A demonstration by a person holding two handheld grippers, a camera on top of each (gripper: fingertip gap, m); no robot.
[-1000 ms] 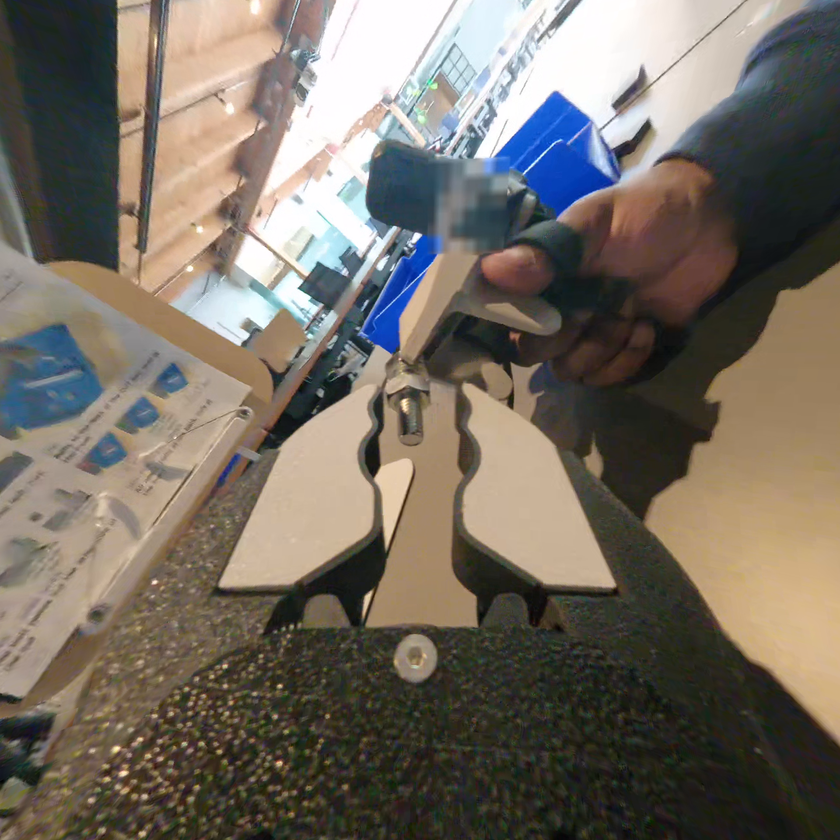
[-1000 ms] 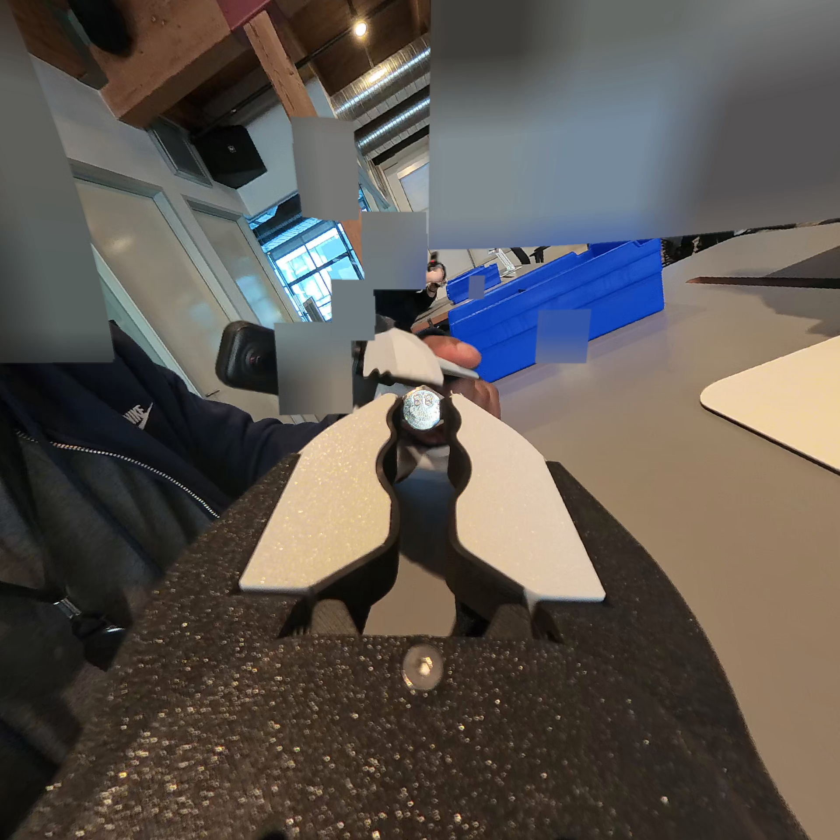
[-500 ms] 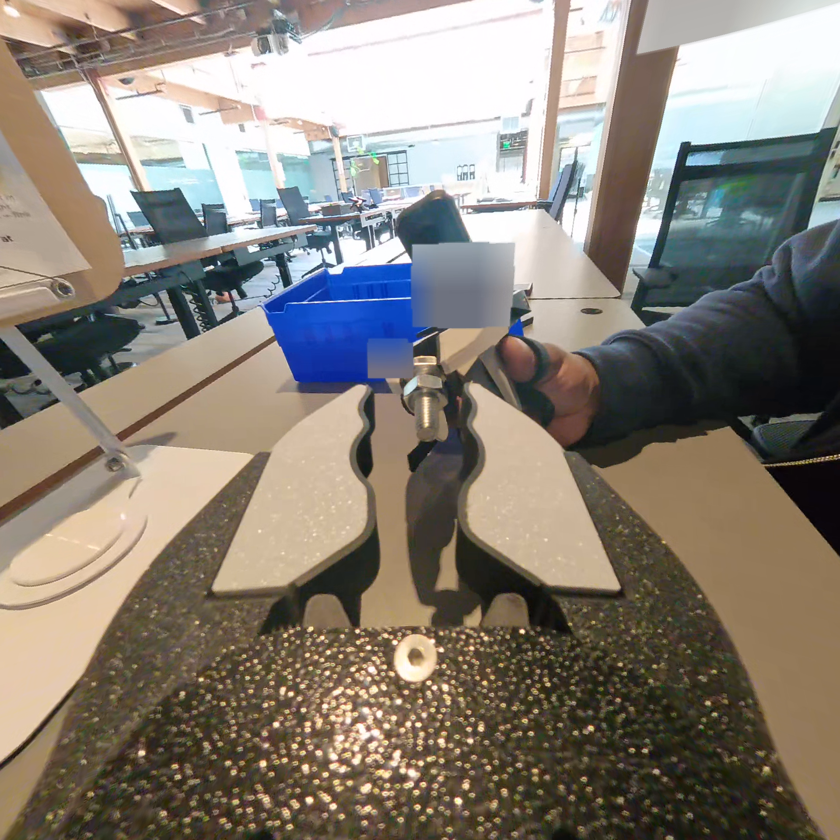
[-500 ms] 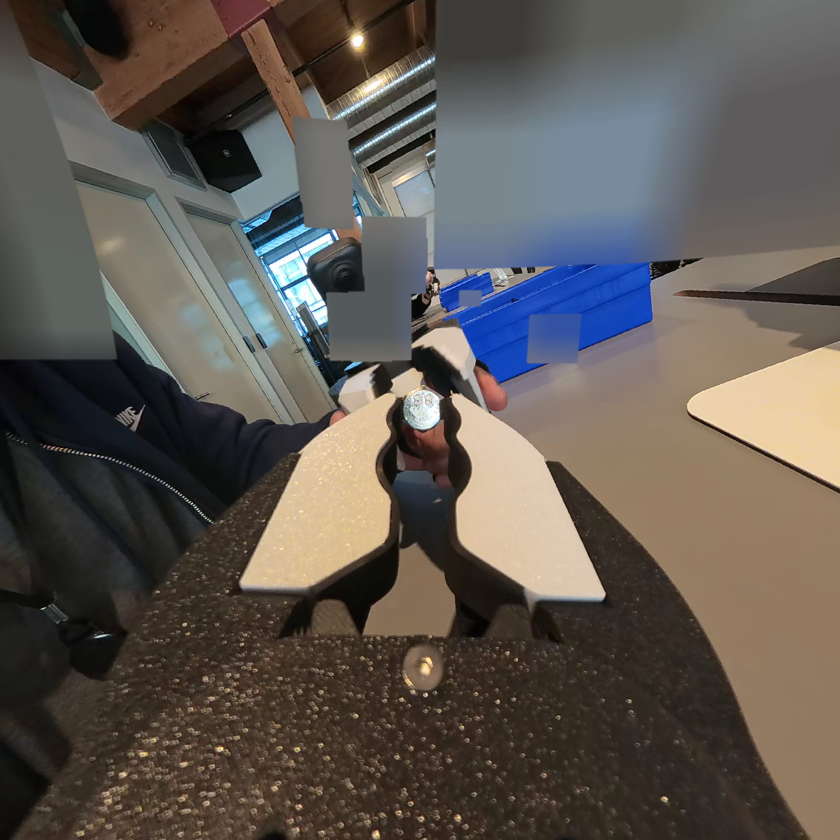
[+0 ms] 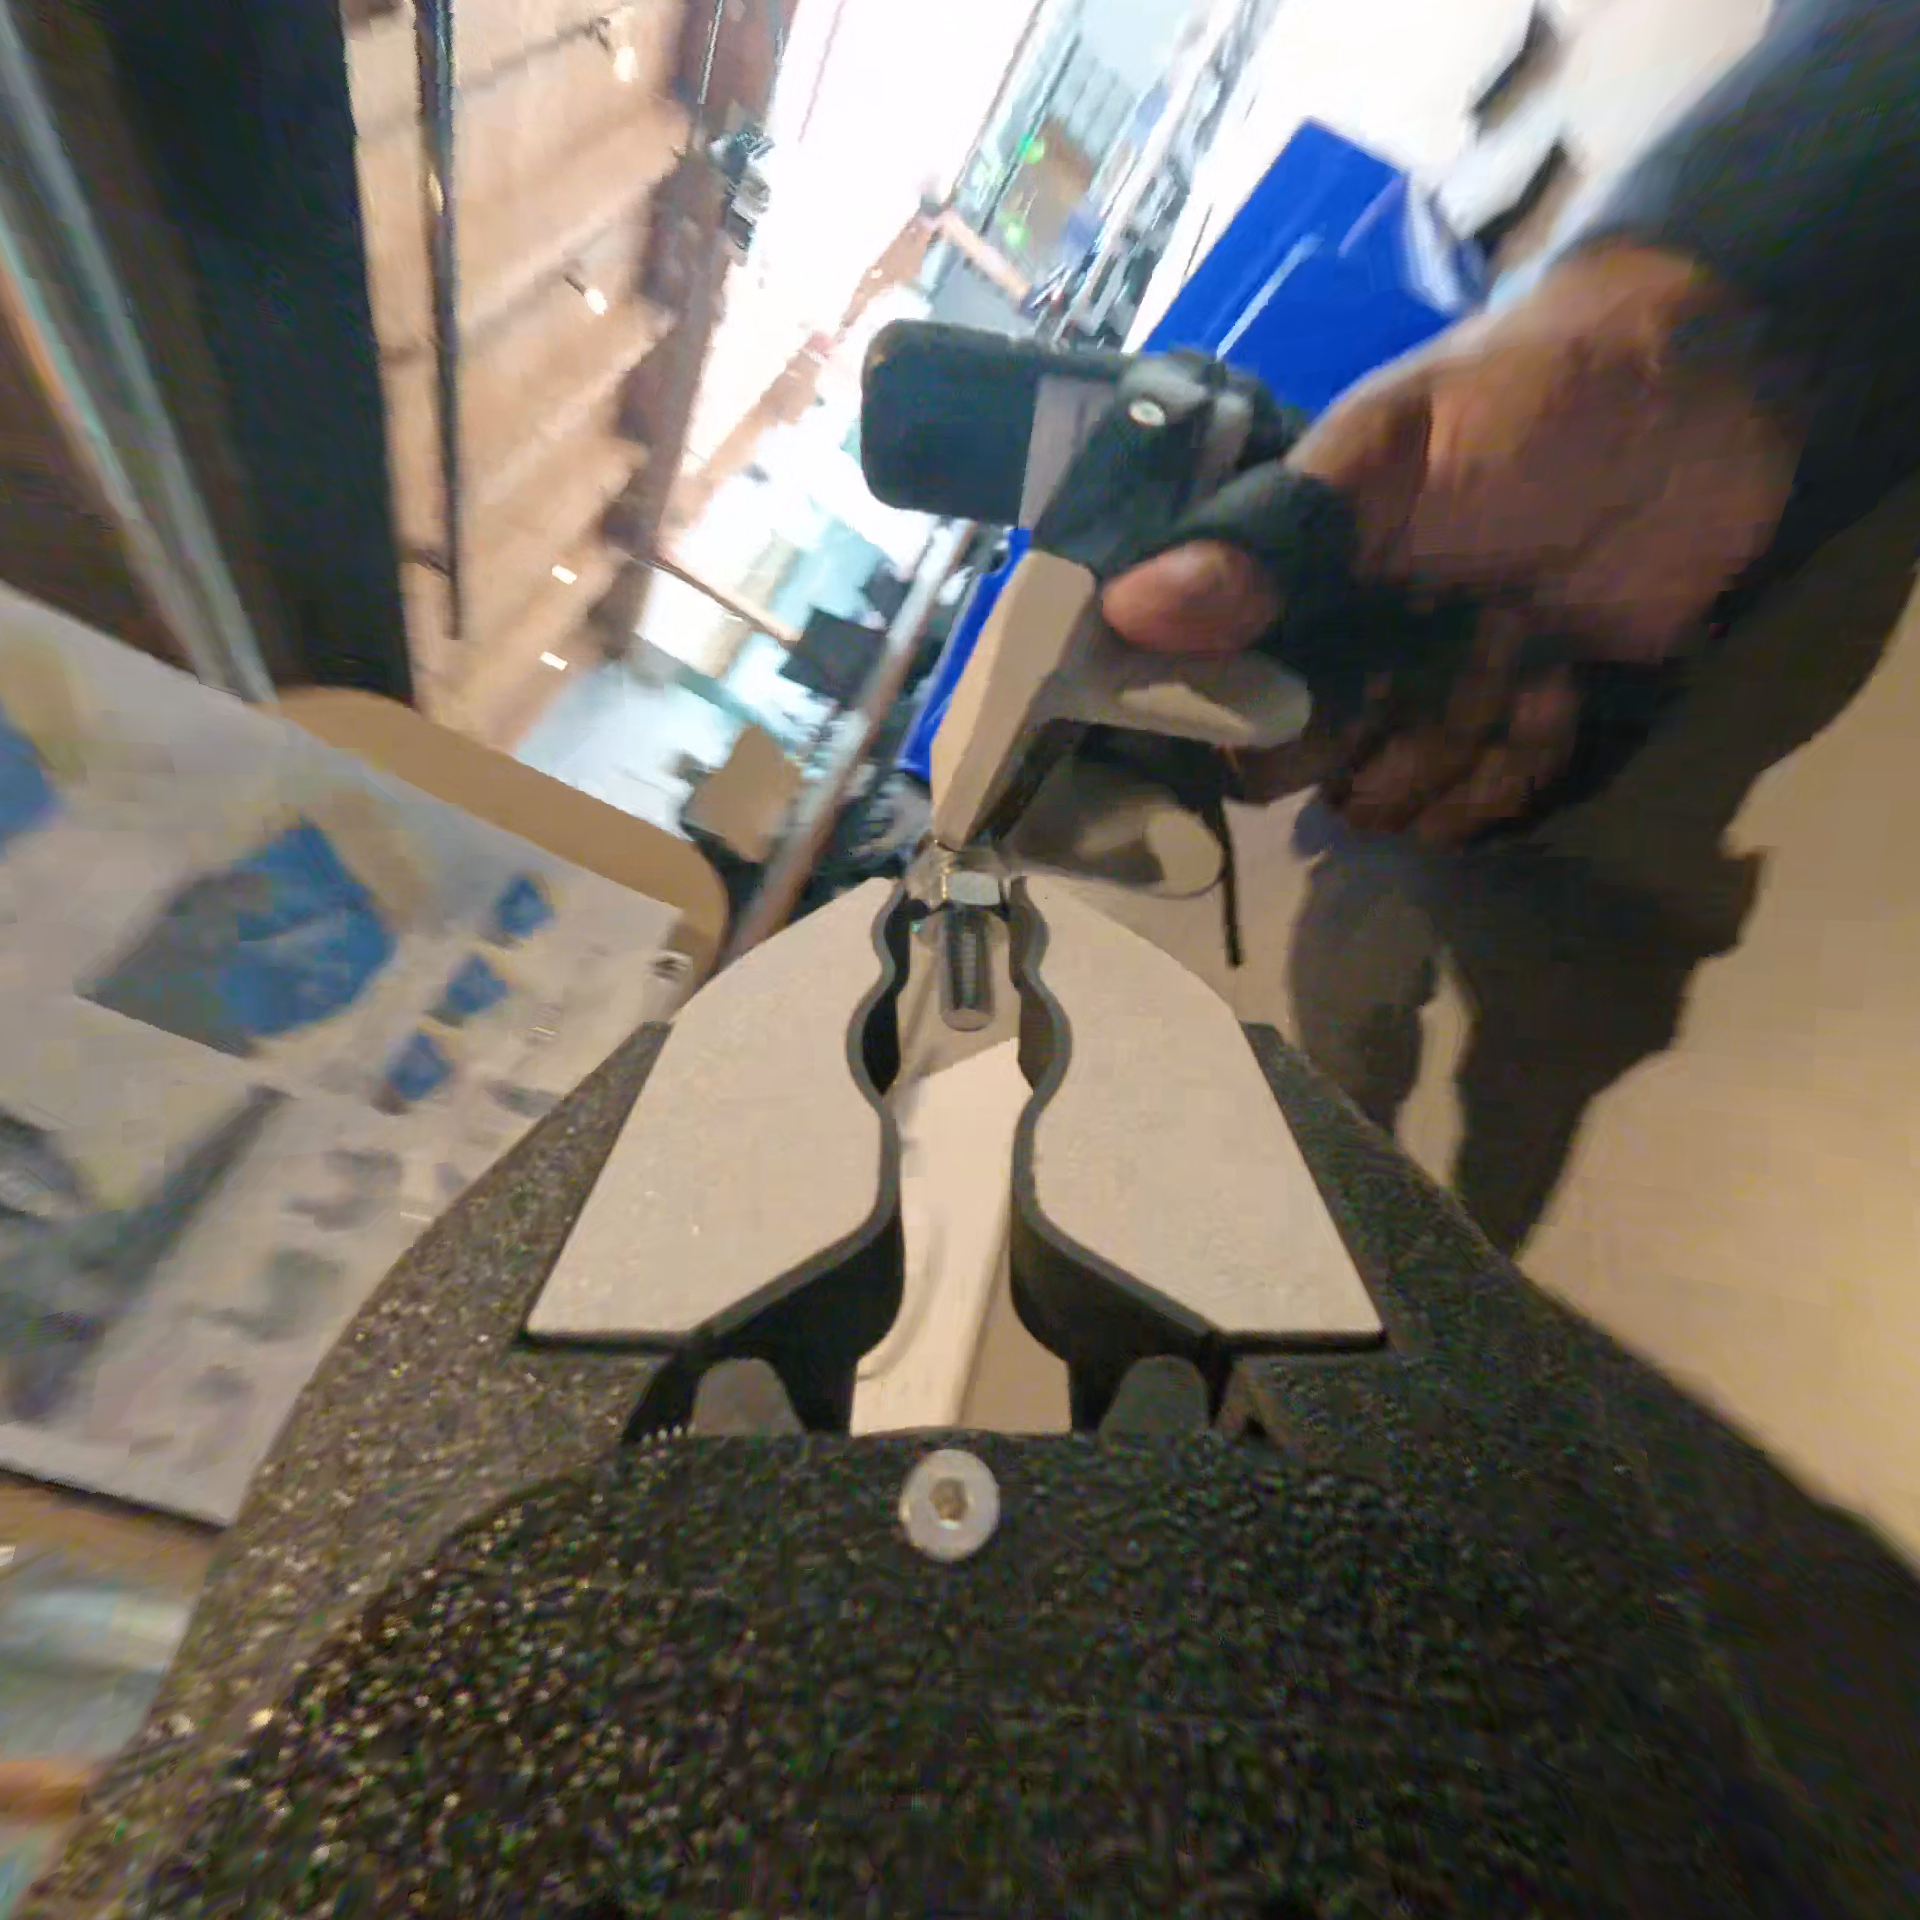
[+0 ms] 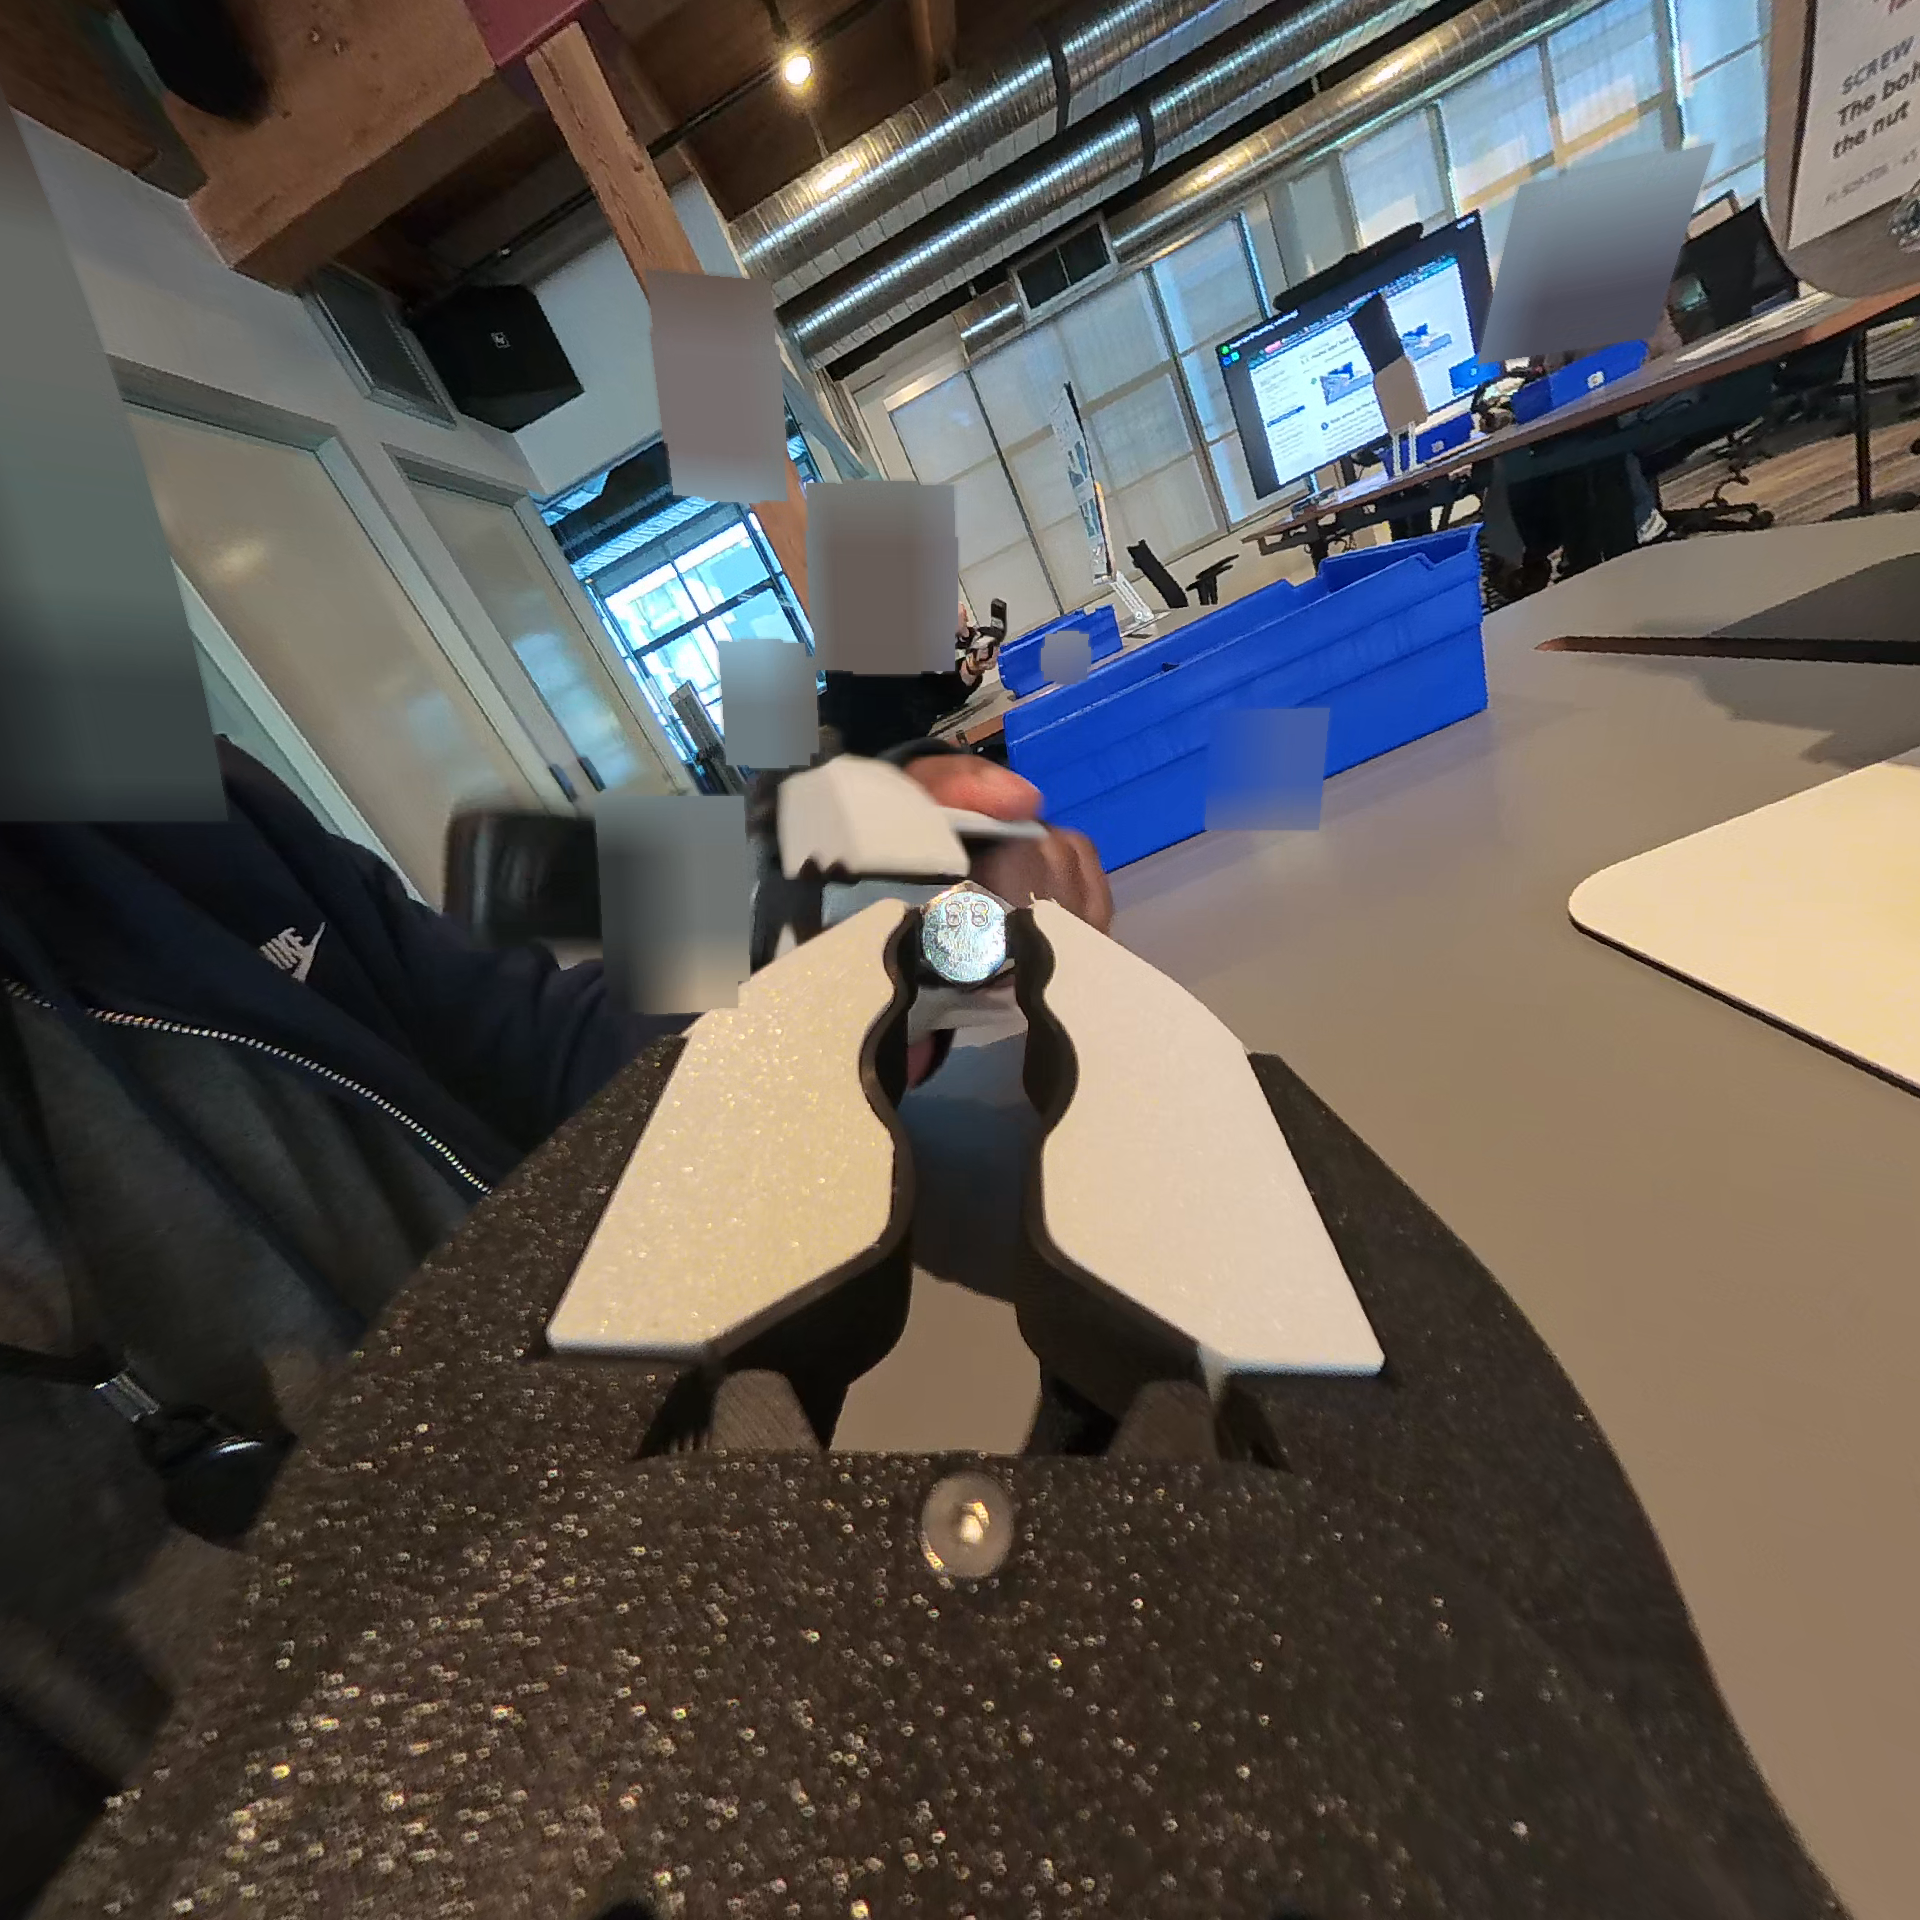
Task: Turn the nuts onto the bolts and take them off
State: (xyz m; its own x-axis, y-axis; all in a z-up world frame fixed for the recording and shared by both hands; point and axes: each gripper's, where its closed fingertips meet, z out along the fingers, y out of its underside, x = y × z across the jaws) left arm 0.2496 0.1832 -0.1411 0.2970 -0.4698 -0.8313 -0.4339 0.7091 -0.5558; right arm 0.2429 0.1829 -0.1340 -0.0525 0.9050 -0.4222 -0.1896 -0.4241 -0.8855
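Observation:
In the left wrist view, my left gripper (image 5: 961, 899) is shut on a silver hex nut (image 5: 971, 888) at its fingertips. The threaded bolt shaft (image 5: 964, 977) sticks out of the nut towards the camera, between the fingers. The right gripper's grey finger (image 5: 997, 717), held by a hand (image 5: 1507, 520), meets the bolt from beyond. In the right wrist view, my right gripper (image 6: 966, 935) is shut on the bolt's hex head (image 6: 966, 940). The left gripper's finger (image 6: 868, 826) shows just behind it. The whole assembly is held in the air above the grey table (image 6: 1455, 1143).
A blue bin (image 6: 1247, 675) stands on the table farther back and also shows in the left wrist view (image 5: 1309, 260). A clipboard with a printed sheet (image 5: 260, 987) stands at the left. A white mat (image 6: 1766, 914) lies at the right. A person's dark jacket (image 6: 260, 1039) fills the left.
Half a second ago my left gripper was level and wider around the nut. Now it is rolled over and shut on the nut. My right gripper has kept still on the bolt head.

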